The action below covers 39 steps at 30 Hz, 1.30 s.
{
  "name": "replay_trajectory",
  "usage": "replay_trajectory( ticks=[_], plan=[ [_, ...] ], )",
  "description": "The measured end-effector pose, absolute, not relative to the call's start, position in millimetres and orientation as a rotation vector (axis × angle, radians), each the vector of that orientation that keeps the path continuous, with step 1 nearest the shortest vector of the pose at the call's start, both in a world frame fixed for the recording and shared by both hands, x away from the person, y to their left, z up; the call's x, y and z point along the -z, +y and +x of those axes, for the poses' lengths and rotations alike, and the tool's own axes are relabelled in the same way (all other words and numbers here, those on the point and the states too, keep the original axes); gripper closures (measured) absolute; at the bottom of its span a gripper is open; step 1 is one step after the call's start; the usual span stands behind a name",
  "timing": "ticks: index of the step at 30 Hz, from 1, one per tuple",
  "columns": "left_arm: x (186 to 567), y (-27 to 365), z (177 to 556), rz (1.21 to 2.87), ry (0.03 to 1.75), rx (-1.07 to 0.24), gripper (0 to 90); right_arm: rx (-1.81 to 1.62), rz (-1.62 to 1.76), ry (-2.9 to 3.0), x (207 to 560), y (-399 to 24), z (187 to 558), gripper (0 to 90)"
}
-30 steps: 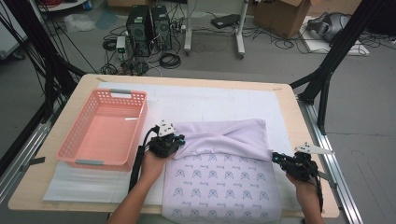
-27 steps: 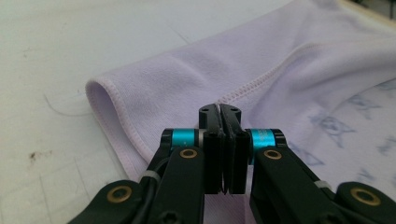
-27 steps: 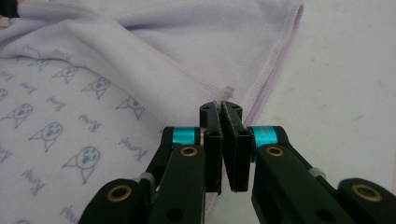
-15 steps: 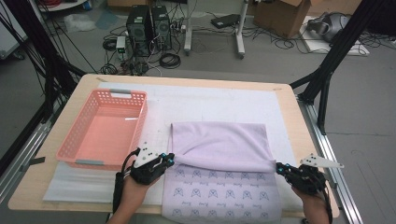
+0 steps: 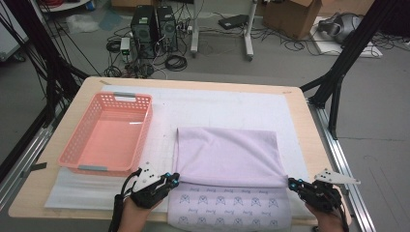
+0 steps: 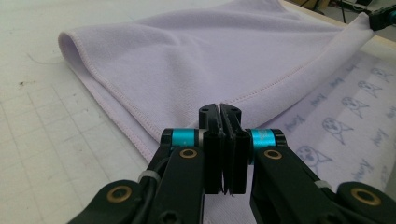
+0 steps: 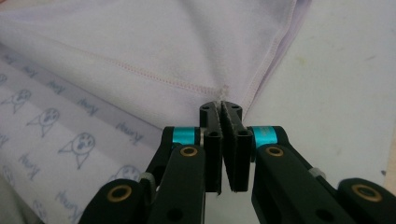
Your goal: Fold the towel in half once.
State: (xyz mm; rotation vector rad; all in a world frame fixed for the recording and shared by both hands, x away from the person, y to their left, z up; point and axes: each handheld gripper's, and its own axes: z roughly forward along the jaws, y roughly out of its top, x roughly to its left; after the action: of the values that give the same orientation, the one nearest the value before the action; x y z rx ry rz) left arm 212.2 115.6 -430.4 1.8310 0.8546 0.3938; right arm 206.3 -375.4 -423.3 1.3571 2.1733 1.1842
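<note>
The left gripper (image 6: 219,109) is clenched on the near left corner of the cloth (image 5: 227,157), its jaws pressed together with the stitched hem pinched between them. The right gripper (image 7: 220,108) is clenched the same way on the near right corner, just where the hem seam turns. In the high view the left gripper (image 5: 170,180) and the right gripper (image 5: 293,183) sit at the two ends of one folded edge, each hand holding its own corner, so neither is nearer than the other.

That edge is the thing to watch: it runs straight across the counter (image 5: 295,99) from one gripper to the other, parallel to the near side, and the cloth's plain lilac layer lies away from both grippers, toward the far side. On the near side of the edge, a strip of the printed underside (image 5: 227,212) with small faces is left uncovered, reaching to the counter's near edge. By my judgement a fold is in hand, and the coming move depends on both corners travelling together so the edge stays straight.

The cloth rests on a white mat (image 5: 227,106). A pink basket (image 5: 109,135) stands just beside the cloth, on the left, apart from it.
</note>
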Motion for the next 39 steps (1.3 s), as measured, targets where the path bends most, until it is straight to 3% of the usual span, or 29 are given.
replay_trajectory(
  ticks=[18, 19, 20, 21, 23, 28, 31, 39],
  plan=[
    [436.9, 143.6, 172.9, 1.861, 0.863, -0.324, 89.5, -1.203, 1.343, 2.241, 429.0, -382.7, 160.1, 87.2],
    [437.7, 143.1, 175.0, 1.860, 0.870, -0.331, 89.4, -1.217, 1.341, 2.243, 427.7, -382.1, 161.0, 85.8],
    [437.5, 142.2, 177.7, 1.860, 0.876, -0.335, 87.7, -1.210, 1.319, 2.254, 425.7, -380.1, 162.3, 77.0],
    [436.7, 141.2, 180.5, 1.852, 0.883, -0.341, 84.1, -1.208, 1.318, 2.257, 423.7, -378.3, 163.5, 67.0],
    [434.5, 140.1, 186.8, 1.838, 0.895, -0.356, 74.5, -1.187, 1.314, 2.232, 420.4, -378.5, 164.4, 59.4],
    [433.9, 136.7, 212.0, 1.812, 0.956, -0.330, 55.4, -1.202, 1.360, 2.108, 412.5, -389.9, 168.4, 56.9],
    [431.5, 130.2, 230.5, 1.807, 0.972, -0.324, 51.2, -1.175, 1.375, 2.060, 410.4, -391.5, 178.6, 59.1],
    [431.0, 108.1, 296.3, 1.847, 1.056, -0.317, 58.2, -1.136, 1.380, 2.033, 410.7, -373.5, 245.0, 65.6]
  ],
)
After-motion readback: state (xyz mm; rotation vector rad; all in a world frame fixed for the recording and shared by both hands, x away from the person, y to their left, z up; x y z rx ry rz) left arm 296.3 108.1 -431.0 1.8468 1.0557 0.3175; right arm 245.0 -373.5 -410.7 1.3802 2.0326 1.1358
